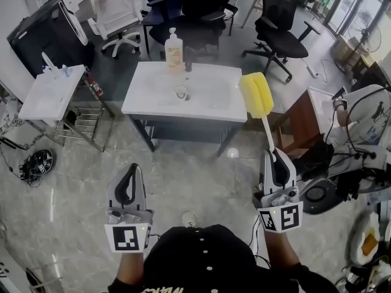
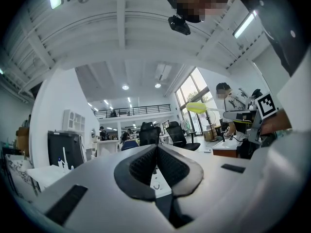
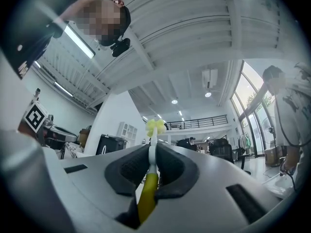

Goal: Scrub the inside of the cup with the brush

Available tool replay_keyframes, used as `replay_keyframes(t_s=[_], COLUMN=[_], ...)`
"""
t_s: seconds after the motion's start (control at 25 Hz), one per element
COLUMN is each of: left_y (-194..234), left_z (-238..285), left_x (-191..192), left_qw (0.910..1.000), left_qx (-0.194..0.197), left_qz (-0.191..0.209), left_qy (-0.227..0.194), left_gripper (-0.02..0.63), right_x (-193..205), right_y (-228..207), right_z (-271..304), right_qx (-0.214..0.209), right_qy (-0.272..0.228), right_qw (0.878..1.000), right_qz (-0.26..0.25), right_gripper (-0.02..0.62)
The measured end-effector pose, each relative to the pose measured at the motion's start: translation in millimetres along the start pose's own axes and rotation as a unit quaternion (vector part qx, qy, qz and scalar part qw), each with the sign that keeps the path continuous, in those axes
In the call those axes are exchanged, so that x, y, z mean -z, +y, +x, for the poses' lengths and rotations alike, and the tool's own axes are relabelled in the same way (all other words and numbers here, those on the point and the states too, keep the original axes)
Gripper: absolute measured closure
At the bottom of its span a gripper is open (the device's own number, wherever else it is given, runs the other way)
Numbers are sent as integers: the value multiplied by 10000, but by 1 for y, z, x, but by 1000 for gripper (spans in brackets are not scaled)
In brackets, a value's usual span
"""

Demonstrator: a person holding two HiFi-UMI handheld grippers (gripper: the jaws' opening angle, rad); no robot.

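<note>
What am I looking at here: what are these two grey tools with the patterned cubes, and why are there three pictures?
There is no robot here. A person holds a two-jaw gripper in each hand. The head view comes from a camera on the person's head, looking down. The other two views come from cameras riding on each gripper, looking along its jaws. The left gripper is shut and empty. The right gripper is shut on the handle of a brush with a yellow sponge head. Ahead stands a white table with a clear cup and a soap bottle on it. Both grippers are well short of the table, so scrubbing has not started.
</note>
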State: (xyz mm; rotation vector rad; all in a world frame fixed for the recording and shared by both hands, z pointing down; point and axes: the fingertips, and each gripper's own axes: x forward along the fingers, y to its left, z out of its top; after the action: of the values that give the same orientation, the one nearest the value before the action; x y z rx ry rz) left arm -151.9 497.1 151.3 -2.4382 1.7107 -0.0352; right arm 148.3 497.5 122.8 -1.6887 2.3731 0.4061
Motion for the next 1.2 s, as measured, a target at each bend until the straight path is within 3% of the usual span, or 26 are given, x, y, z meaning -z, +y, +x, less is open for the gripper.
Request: replay_keyframes(t_s=[0.28,0.44,0.76,0.92,1.08,1.2], left_y=[13,13,15,19,23,27], left_z=[16,27,55,75,103,125], left_x=[16,23,28,34,38,41], left_qw=[9997,9996,9996,9994,9997,9997], left_qx=[68,171,198,98,120,23], left_qz=[-202,-128,-42,-203,99,-43], left_qy=[146,177,190,268,211,246], left_gripper=[580,580,580,580,580,580], right_x=[12,20,34,45,57,65], right_y=[11,6,-10,-21,-35,-47], right_z=[17,20,43,62,86,106], right_qx=[10,61,69,22,-19,-62], right_qy=[71,155,183,173,192,186], right_qw=[10000,9999,9998,9998,9998,9998], right_qz=[-22,-12,22,37,57,58], right_gripper=[546,546,546,546,546,546])
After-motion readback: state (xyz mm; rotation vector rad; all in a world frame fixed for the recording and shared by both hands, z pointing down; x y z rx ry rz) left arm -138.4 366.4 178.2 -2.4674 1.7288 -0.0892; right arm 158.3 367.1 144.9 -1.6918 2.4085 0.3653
